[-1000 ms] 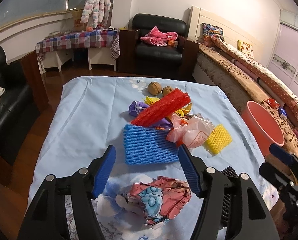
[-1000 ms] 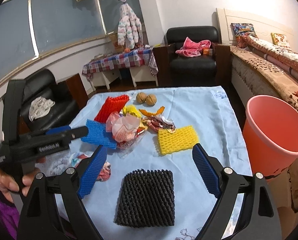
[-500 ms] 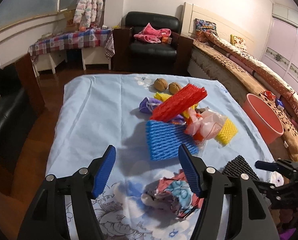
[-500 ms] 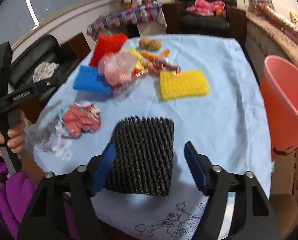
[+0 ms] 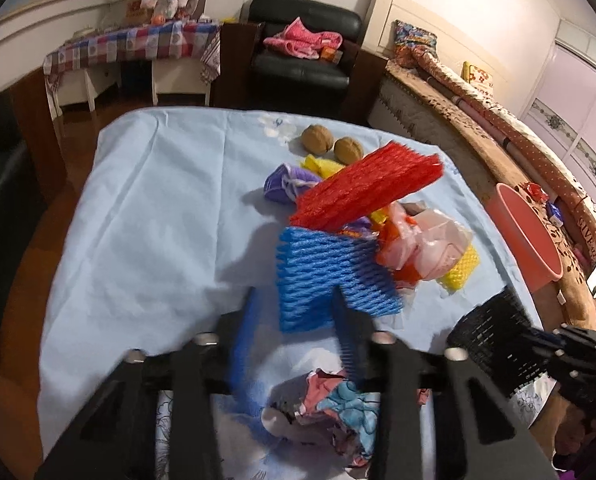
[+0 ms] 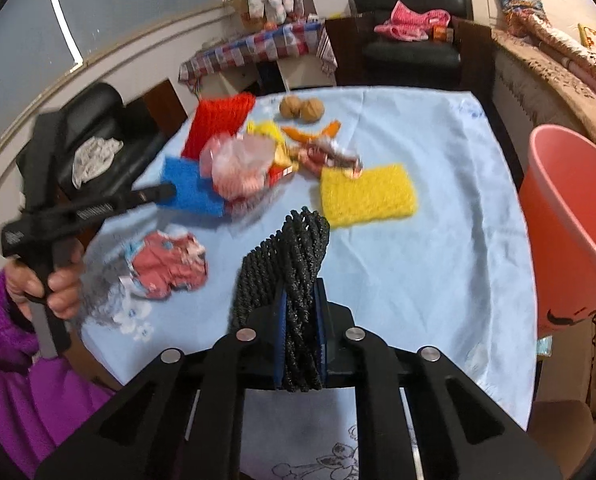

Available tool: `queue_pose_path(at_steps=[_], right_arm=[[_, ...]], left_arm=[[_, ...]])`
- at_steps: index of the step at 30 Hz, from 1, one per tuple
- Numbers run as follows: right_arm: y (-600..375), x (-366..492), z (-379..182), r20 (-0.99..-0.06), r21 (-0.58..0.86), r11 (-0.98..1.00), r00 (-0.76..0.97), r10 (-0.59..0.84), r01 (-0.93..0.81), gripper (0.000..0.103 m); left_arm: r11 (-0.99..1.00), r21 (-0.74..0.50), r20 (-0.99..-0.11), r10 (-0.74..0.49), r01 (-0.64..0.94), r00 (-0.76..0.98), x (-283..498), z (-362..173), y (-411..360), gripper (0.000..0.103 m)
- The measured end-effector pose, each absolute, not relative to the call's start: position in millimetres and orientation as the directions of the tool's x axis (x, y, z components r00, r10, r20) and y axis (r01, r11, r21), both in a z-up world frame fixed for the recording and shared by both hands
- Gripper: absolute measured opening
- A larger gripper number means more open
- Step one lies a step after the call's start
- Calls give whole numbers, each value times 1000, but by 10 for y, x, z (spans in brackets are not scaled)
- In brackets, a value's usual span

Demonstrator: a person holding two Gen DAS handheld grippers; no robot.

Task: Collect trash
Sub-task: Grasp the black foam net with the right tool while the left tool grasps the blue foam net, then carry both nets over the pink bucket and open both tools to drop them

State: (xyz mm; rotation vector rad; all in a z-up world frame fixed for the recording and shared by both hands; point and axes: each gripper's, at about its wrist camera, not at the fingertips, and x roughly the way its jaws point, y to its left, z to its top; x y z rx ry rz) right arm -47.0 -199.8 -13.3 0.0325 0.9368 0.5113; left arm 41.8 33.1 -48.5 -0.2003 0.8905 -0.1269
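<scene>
My right gripper (image 6: pixel 301 312) is shut on a black foam net (image 6: pixel 289 256) and holds it upright above the blue tablecloth; the net also shows in the left wrist view (image 5: pixel 494 340). My left gripper (image 5: pixel 298 320) is open and empty, its fingers just above a crumpled pink and blue wrapper (image 5: pixel 338 408), which also shows in the right wrist view (image 6: pixel 165 264). A blue foam net (image 5: pixel 330 276), a red foam net (image 5: pixel 366 188), a yellow foam net (image 6: pixel 366 196) and a clear plastic bag (image 6: pixel 241 164) lie mid-table. A pink bucket (image 6: pixel 578 216) stands right of the table.
Two walnuts (image 6: pixel 302 109) and orange peel (image 6: pixel 314 130) lie at the far side of the table (image 6: pixel 438 240). A purple wrapper (image 5: pixel 285 184) lies by the red net. A black armchair (image 5: pixel 306 56) and a bed (image 5: pixel 498 128) stand beyond.
My right gripper has shut on the black foam net and lifted it off the table. My left gripper's fingers have come closer together over the crumpled wrapper.
</scene>
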Motion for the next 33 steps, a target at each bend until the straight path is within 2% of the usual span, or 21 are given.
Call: queue_pose_path(at_steps=[2, 5, 13, 22, 33], right_arm=[[-2031, -453, -68, -744, 253, 880, 501, 443, -402, 12], [-2092, -420, 20, -719, 264, 878, 526, 455, -399, 12], [-2333, -352, 204, -651, 292, 884, 602, 463, -365, 12], [-2731, -256, 461, -581, 275, 922, 717, 385, -272, 12], [-3647, -134, 553, -518, 276, 961, 843, 149, 0, 12]], left_arm=[[971, -238, -758, -204, 28, 620, 411, -500, 351, 10], [971, -235, -749, -208, 41, 629, 354, -421, 385, 6], [962, -260, -644, -237, 83, 727, 169, 137, 442, 4], [951, -241, -527, -297, 195, 796, 125, 792, 159, 4], [880, -259, -513, -475, 399, 715, 658, 915, -972, 4]])
